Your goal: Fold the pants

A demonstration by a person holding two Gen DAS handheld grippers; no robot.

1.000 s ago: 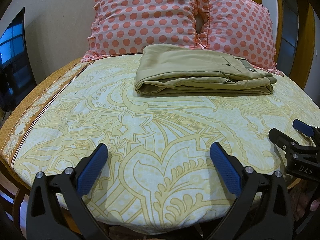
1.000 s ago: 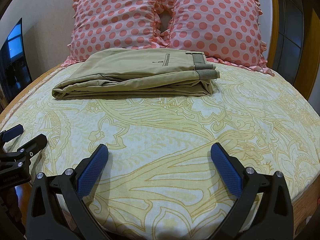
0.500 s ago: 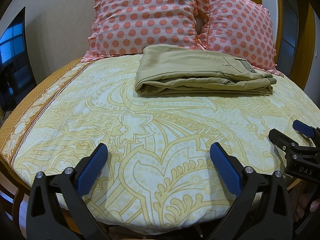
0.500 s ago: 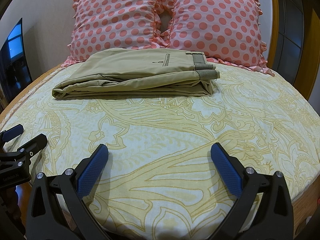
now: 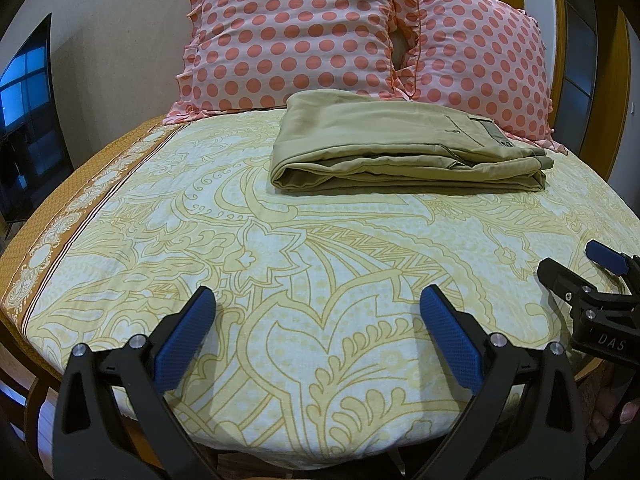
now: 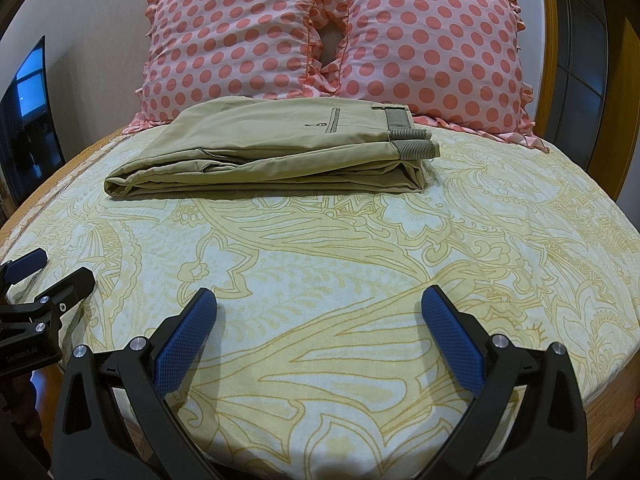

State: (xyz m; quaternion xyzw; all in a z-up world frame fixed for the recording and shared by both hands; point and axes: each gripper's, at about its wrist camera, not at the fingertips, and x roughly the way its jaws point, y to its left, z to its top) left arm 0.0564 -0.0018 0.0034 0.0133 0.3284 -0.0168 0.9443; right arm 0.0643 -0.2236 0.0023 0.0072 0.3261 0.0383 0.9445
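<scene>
The khaki pants point(image 5: 404, 148) lie folded into a flat stack on the bed, just before the pillows; they also show in the right wrist view point(image 6: 276, 152), waistband to the right. My left gripper point(image 5: 316, 312) is open and empty, held over the bed's near edge, well short of the pants. My right gripper point(image 6: 318, 312) is open and empty too, at the same near edge. Each gripper shows in the other's view: the right gripper point(image 5: 576, 264) at the right side, the left gripper point(image 6: 52, 268) at the left side.
The bed point(image 5: 280, 280) has a cream sheet with yellow paisley and an orange border point(image 5: 52, 220) on the left. Two pink polka-dot pillows point(image 6: 232, 36) point(image 6: 432, 40) lean at the head. A dark screen point(image 5: 28, 116) stands left; wooden frame point(image 6: 616, 120) right.
</scene>
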